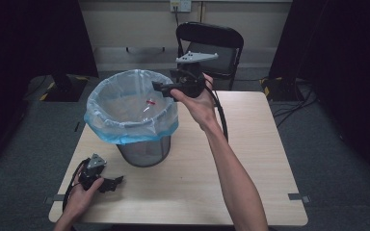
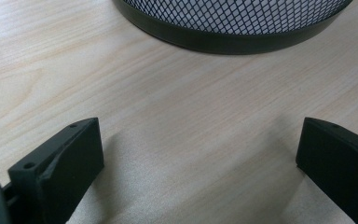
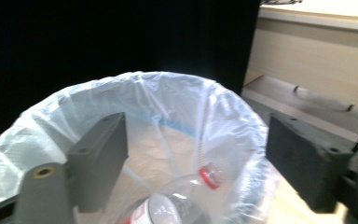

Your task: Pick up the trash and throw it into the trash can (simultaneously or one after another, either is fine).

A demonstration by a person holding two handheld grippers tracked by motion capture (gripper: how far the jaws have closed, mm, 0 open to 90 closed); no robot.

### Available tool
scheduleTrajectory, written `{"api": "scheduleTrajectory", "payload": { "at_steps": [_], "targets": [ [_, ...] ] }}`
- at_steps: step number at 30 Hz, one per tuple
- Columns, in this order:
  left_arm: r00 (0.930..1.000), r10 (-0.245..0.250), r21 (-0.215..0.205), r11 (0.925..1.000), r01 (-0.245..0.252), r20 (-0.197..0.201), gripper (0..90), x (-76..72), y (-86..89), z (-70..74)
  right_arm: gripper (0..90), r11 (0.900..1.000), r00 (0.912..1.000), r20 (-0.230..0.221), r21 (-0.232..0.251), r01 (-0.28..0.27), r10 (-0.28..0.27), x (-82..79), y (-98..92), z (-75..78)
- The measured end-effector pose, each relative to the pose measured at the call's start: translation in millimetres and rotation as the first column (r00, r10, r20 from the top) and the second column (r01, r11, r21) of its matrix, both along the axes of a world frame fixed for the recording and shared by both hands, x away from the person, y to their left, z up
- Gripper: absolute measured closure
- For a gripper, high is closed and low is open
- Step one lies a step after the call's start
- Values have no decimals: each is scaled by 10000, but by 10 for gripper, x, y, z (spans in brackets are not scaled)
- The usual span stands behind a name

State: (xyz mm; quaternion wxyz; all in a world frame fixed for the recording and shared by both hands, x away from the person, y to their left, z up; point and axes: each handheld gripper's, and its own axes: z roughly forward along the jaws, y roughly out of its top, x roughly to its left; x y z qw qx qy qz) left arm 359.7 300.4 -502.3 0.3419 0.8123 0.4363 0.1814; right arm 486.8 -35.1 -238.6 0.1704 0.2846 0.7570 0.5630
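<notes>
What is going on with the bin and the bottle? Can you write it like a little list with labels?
bin: black mesh wastebasket standing on the wooden table
liner: pale blue plastic bag folded over the rim
bottle: clear plastic bottle with a red cap, lying inside the bag
right gripper: held over the bin's rim, jaws open, nothing between them
left gripper: low by the table's near left corner, jaws open and empty, pointing at the bin's base
behind the table: black folding chair
</notes>
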Motion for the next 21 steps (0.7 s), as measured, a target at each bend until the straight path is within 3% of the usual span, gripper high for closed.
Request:
{"api": "scheduleTrajectory", "payload": {
  "at_steps": [6, 21],
  "targets": [
    [10000, 2, 5, 10000, -2, 3, 1, 0, 0, 0, 232, 9981, 9980, 208, 197, 589, -593, -50, -128, 16],
    [10000, 30, 12, 10000, -30, 4, 1, -3, -2, 1, 221, 9864, 9854, 446, 36, 1644, -1644, -148, -512, -67]
  ]
}}
